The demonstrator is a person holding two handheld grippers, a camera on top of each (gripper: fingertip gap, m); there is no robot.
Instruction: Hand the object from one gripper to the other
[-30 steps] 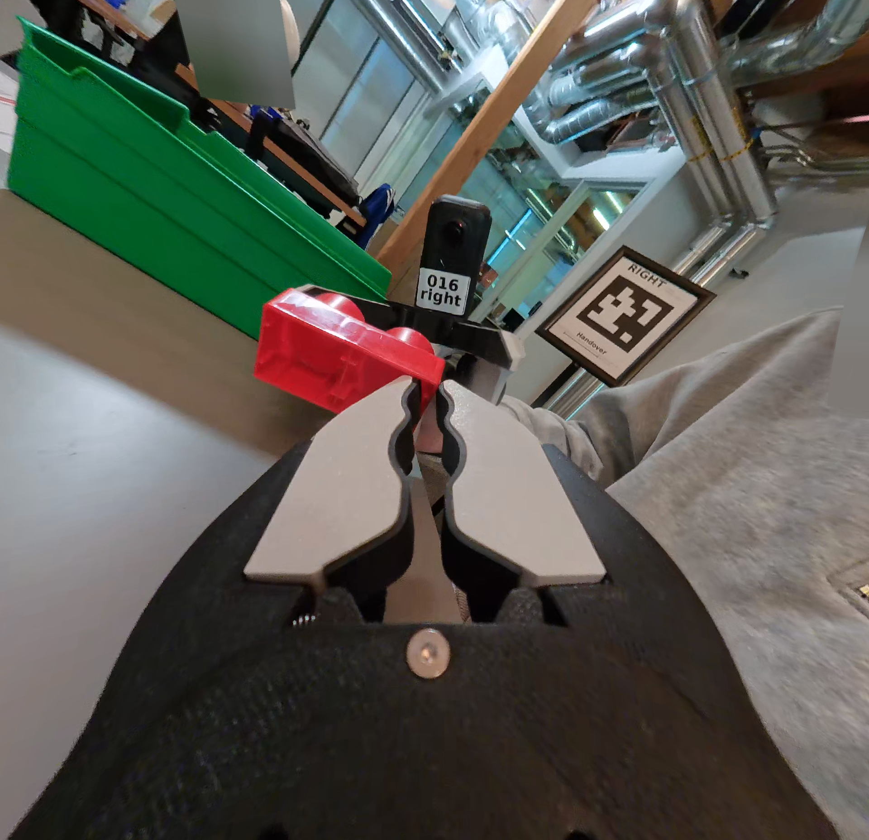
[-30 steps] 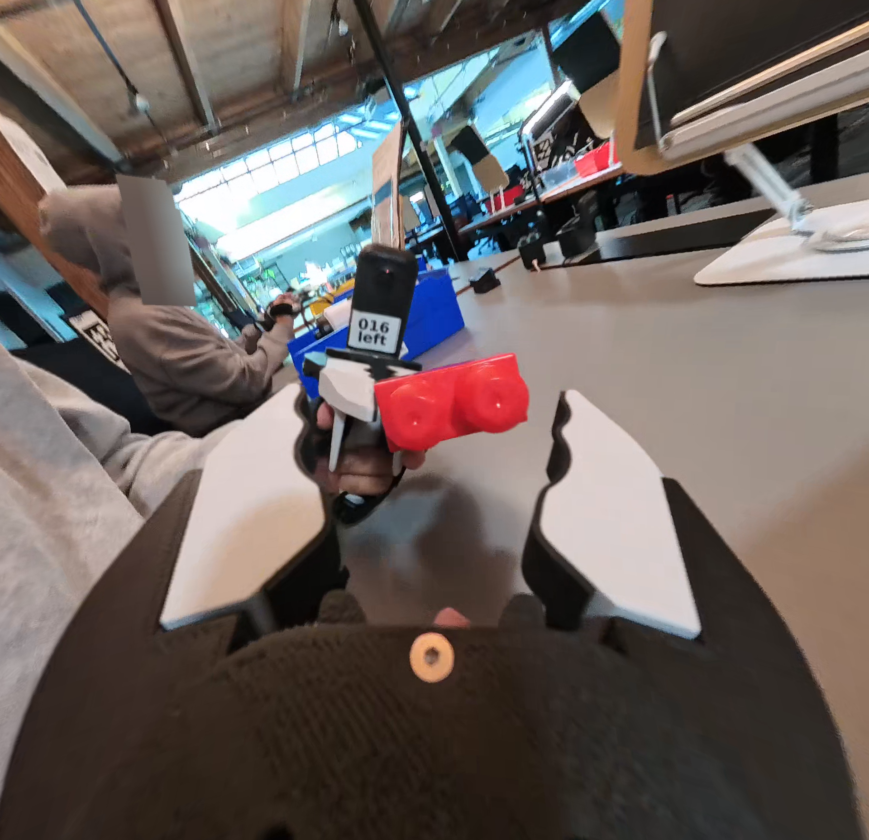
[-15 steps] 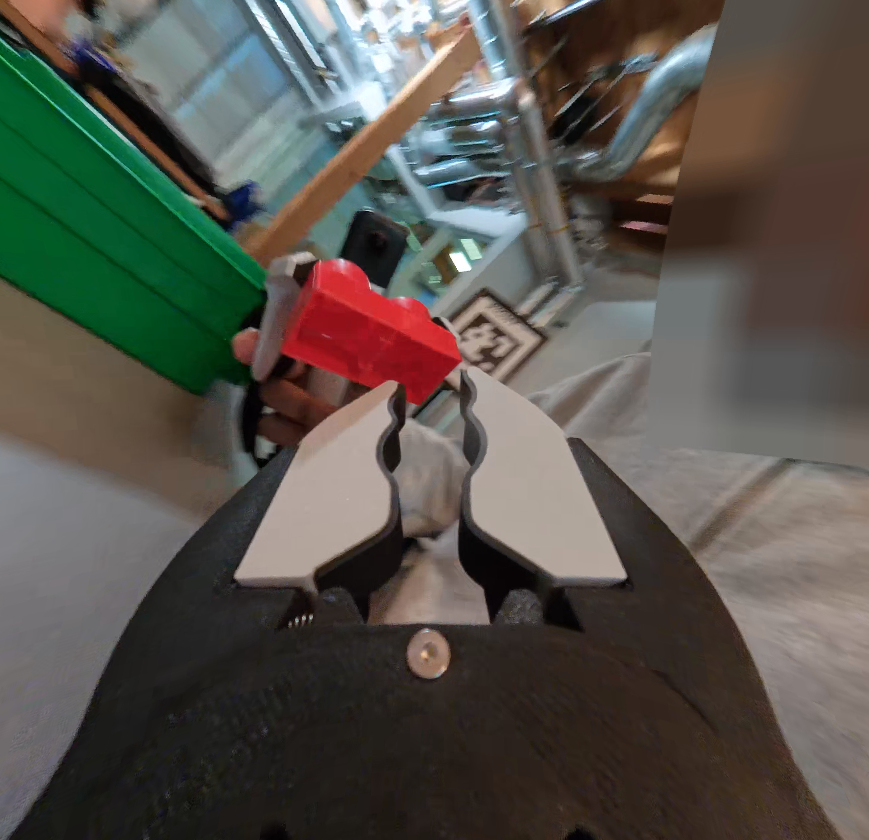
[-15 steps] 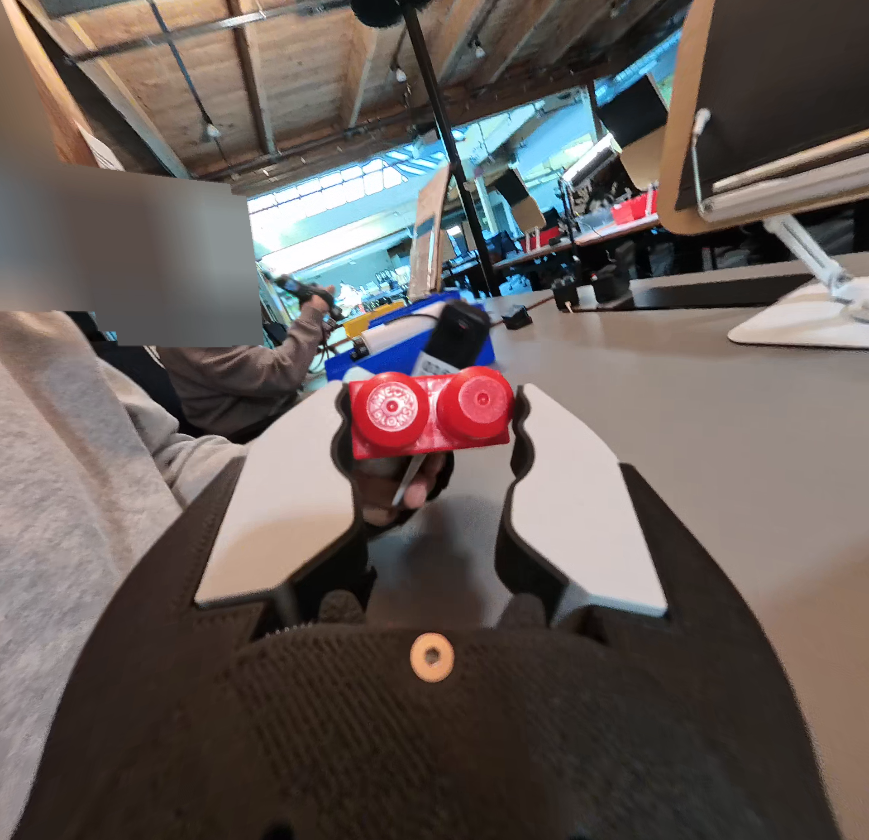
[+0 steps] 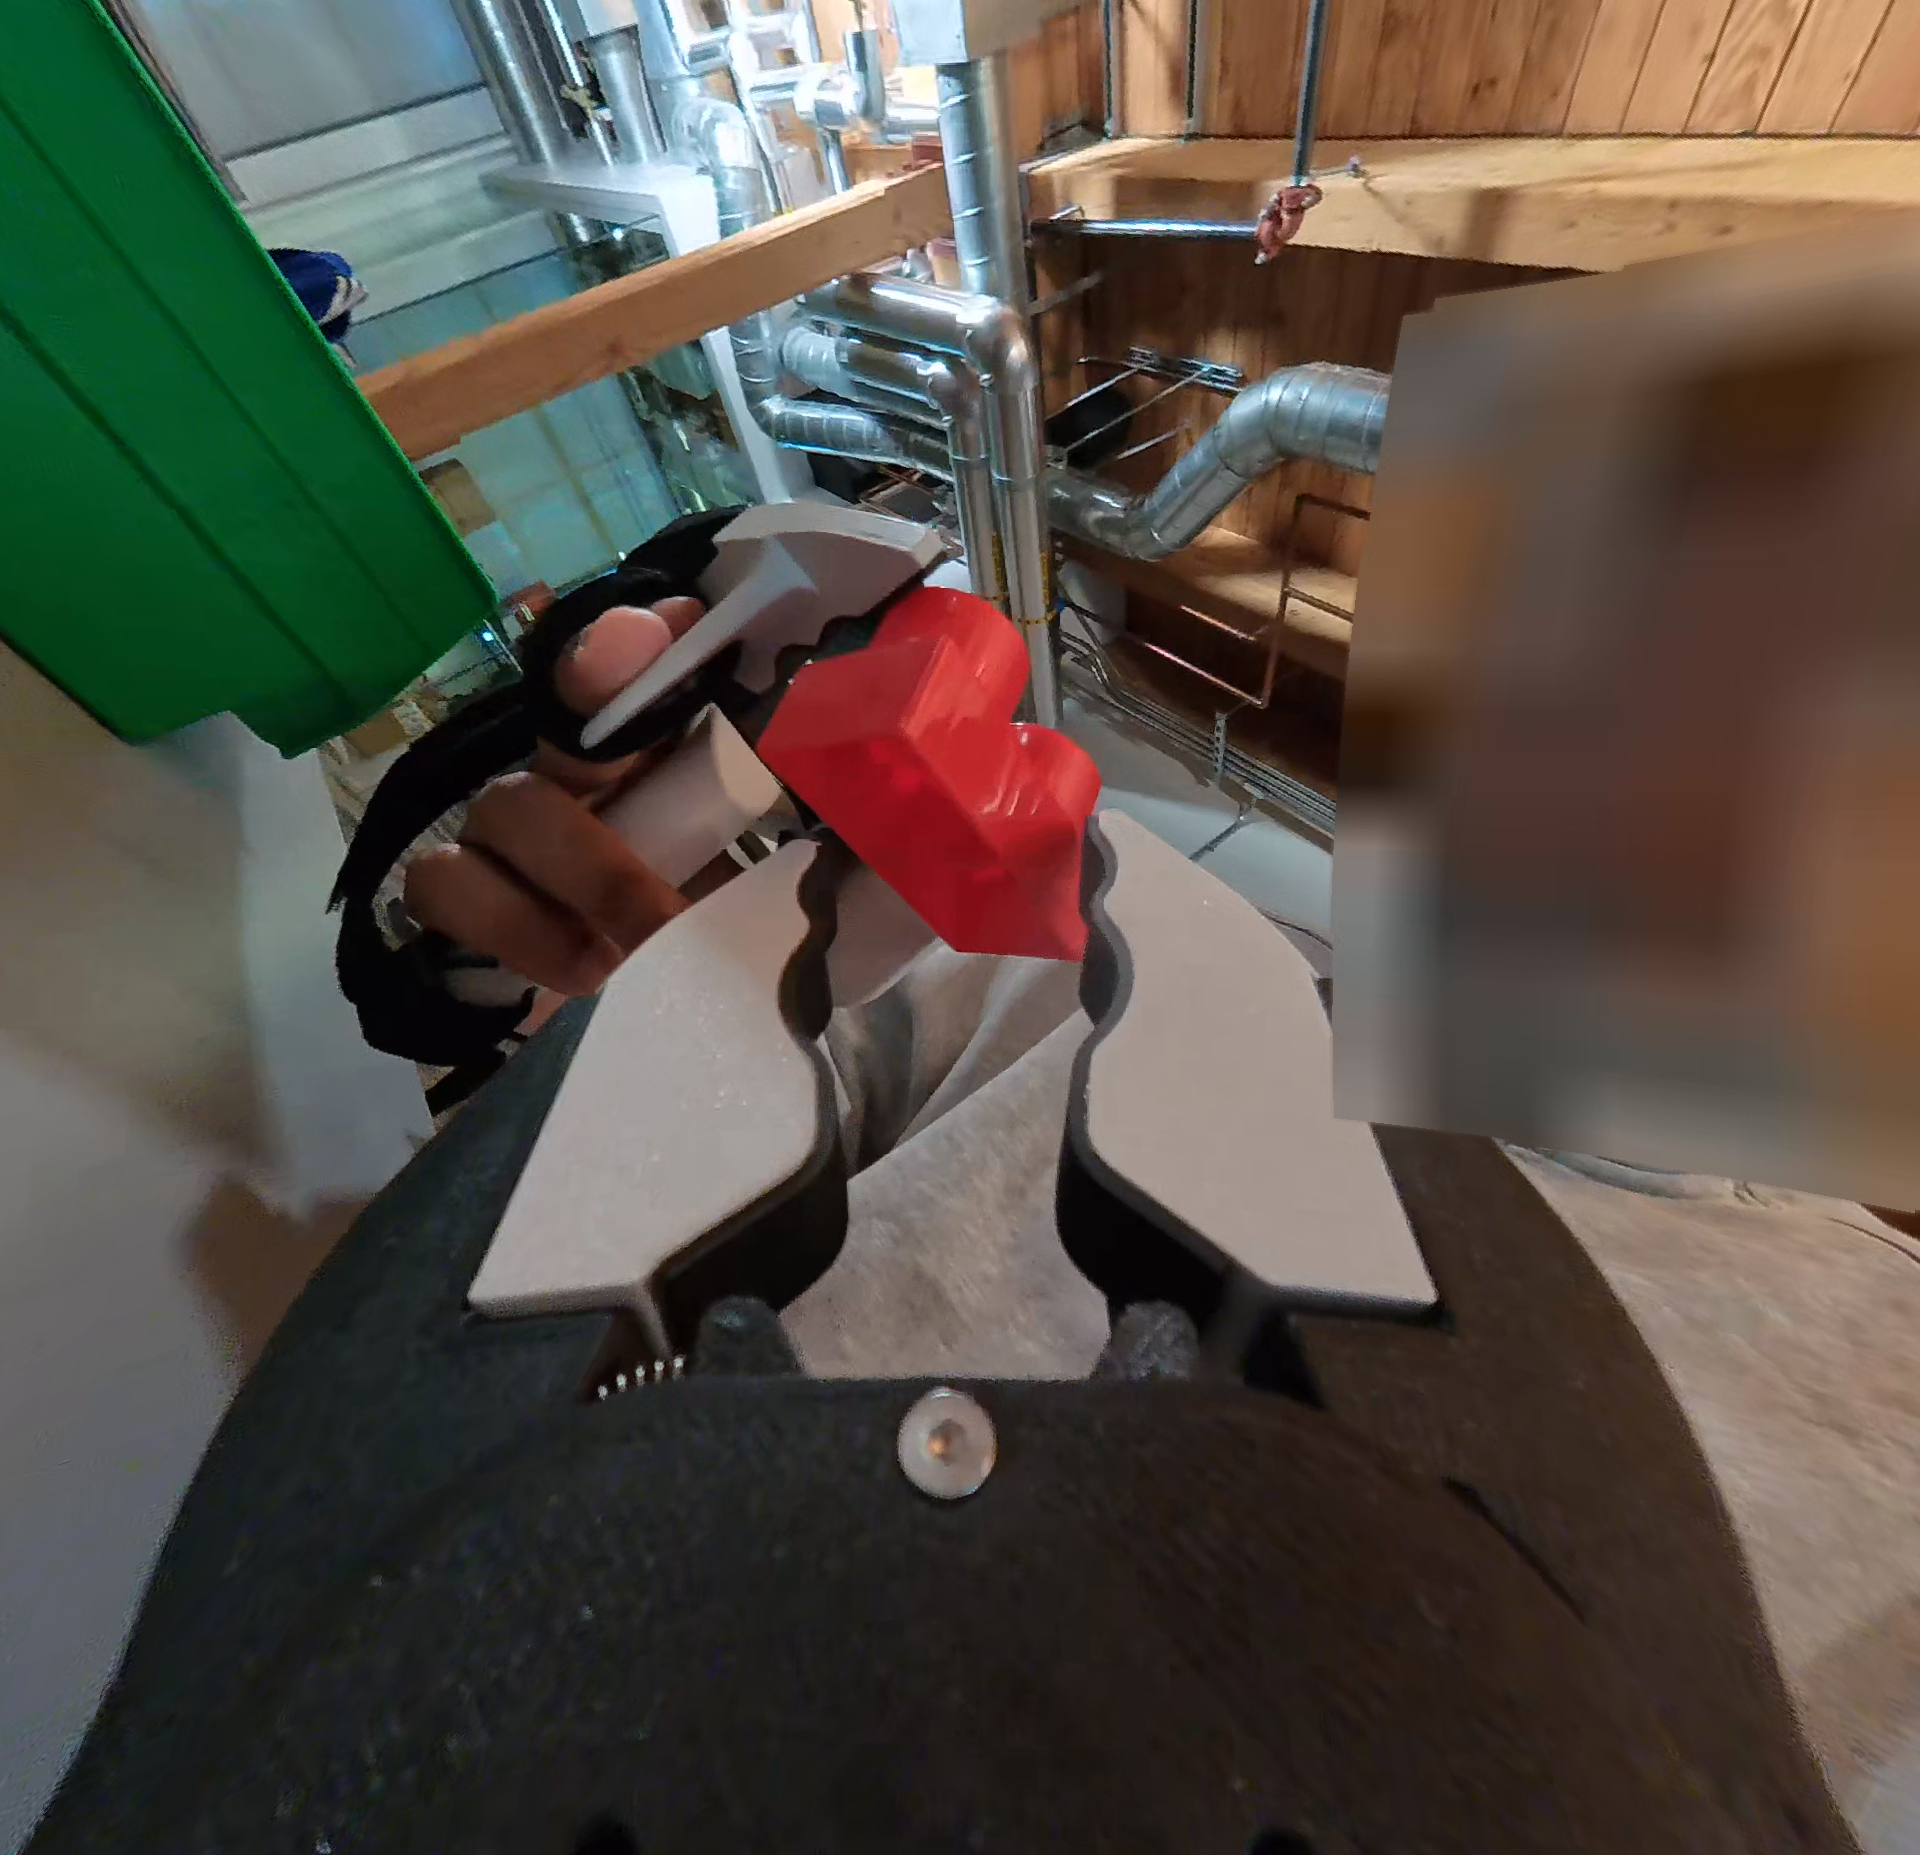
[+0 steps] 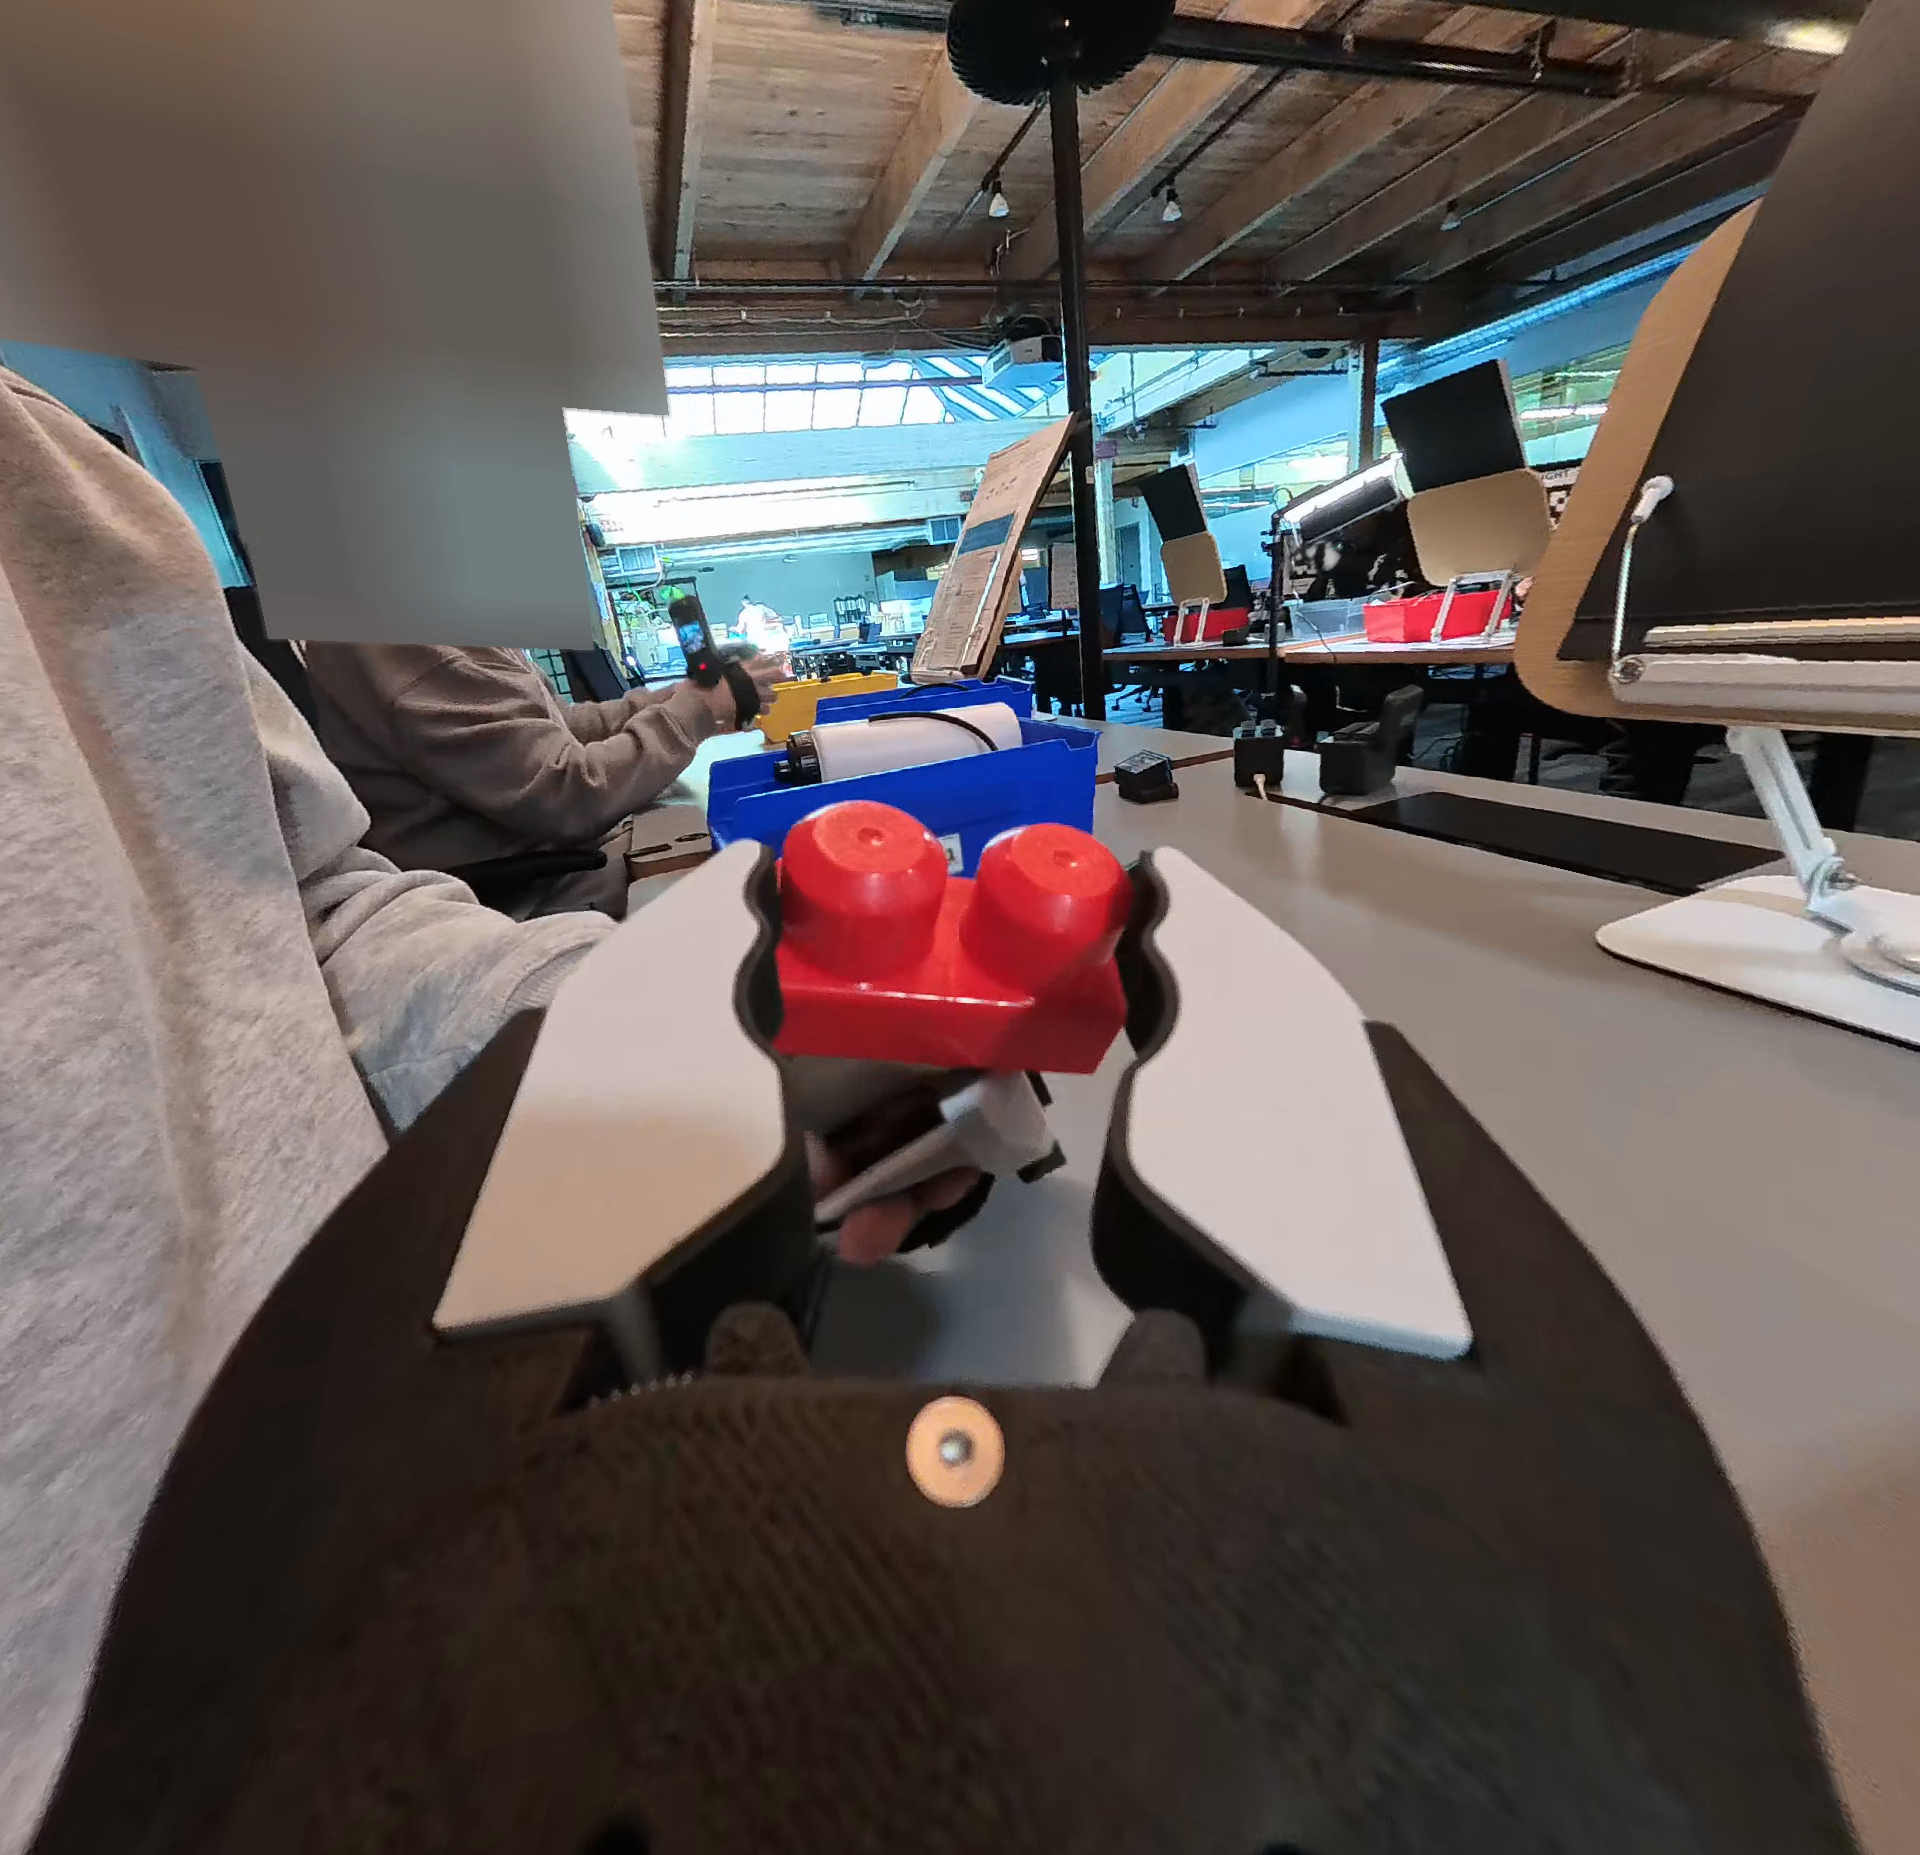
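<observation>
A red two-stud toy brick [image 6: 935, 984] sits between the fingers of my right gripper [image 6: 956, 870], which is shut on its two ends and holds it in the air above the table. My left gripper [image 5: 951, 849] is open, its fingers spread, with a corner of the brick [image 5: 935, 797] just beyond its tips. In the left wrist view the right gripper's grey fingers [image 5: 821, 558] clamp the brick, with a hand [image 5: 540, 870] on the handle. Part of the left gripper [image 6: 987, 1130] shows below the brick in the right wrist view.
A green bin [image 5: 208, 455] stands at the left. A blue bin [image 6: 904, 797] holding a white roll sits behind the brick on the grey table [image 6: 1507, 1130]. A monitor stand [image 6: 1766, 964] is at the right. A grey sleeve [image 6: 156, 870] fills the left. Only a small space, under 4 cm, lies between the two pairs of fingers.
The left gripper, shut on the brick a second ago, has opened. The right gripper, open then, has closed on the brick and now carries it. Both views have tilted upward.
</observation>
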